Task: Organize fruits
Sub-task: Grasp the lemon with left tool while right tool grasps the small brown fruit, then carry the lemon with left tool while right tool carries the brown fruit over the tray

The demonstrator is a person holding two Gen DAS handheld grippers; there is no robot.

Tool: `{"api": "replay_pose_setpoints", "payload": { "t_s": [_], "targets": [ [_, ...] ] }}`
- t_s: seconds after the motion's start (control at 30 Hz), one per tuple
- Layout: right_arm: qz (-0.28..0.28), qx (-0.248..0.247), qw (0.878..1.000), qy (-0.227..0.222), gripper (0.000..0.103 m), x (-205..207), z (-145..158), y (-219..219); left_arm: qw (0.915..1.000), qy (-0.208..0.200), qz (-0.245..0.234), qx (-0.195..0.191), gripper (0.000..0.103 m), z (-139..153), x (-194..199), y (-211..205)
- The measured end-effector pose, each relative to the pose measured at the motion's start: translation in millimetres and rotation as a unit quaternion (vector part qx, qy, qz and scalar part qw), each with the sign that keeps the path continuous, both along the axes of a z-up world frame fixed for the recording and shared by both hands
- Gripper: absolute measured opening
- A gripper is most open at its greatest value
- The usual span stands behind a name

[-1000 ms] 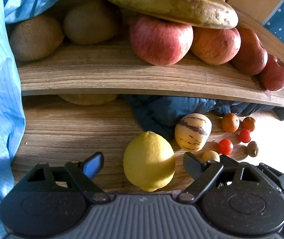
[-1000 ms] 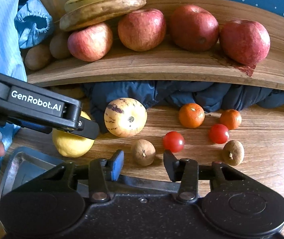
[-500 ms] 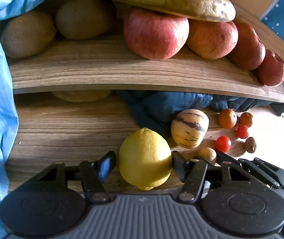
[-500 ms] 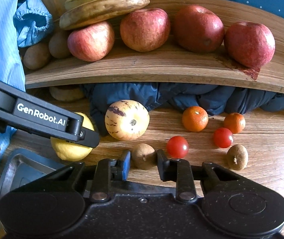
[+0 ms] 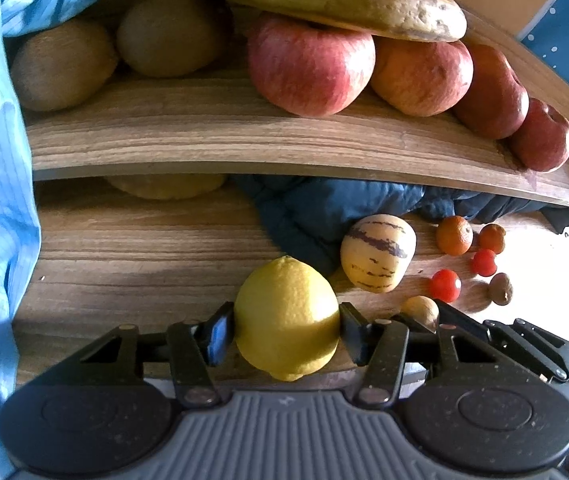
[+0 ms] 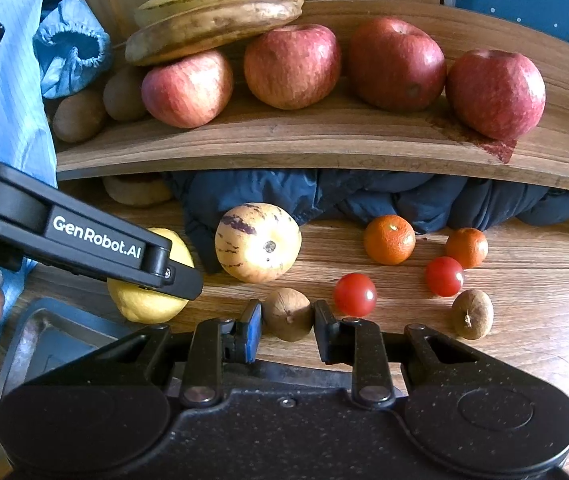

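Lemon (image 5: 287, 318): it sits on the wooden table (image 5: 132, 256) directly between my left gripper (image 5: 284, 330) fingers, pointed end facing away toward the shelf (image 5: 220, 140), long axis running along the fingers rather than across them.
Left grip: I have just been closing these jaws; both pads now press the lemon's widest flanks, so I judge it held and ready to lift straight up.
Small brown fruit (image 6: 287, 314): it lies on the table just right of the lemon, squarely between my right gripper (image 6: 287, 326) fingers.
Right grip: those jaws have been closing too and now pinch this small fruit from both sides.
Nearer hand: each fruit already has its own hand; the left gripper reaches across the right wrist view, so I would lift the two apart.
Tray (image 6: 56, 344): it lies close below the lemon in the right wrist view.
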State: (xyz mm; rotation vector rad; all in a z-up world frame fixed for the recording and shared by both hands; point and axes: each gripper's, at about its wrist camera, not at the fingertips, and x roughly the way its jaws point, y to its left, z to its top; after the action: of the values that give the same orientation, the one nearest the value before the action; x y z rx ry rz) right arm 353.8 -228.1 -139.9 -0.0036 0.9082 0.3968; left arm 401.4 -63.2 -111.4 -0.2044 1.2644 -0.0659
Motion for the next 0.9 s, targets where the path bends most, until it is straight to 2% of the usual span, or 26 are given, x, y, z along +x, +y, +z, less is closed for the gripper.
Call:
{"api": "replay_pose_setpoints", "payload": {
  "t_s": [0.47, 0.9],
  "targets": [
    [0.009, 0.012, 1.000, -0.023, 0.029, -22, 7, -3, 0.9998, -0.022, 0.004, 0.001, 0.059, 20, -21, -6],
    [0.038, 0.021, 0.998, -0.046, 0.029, -56, 25, -5, 0.9995, -0.027, 0.018, 0.006, 0.059, 36, -61, -15]
  ]
}}
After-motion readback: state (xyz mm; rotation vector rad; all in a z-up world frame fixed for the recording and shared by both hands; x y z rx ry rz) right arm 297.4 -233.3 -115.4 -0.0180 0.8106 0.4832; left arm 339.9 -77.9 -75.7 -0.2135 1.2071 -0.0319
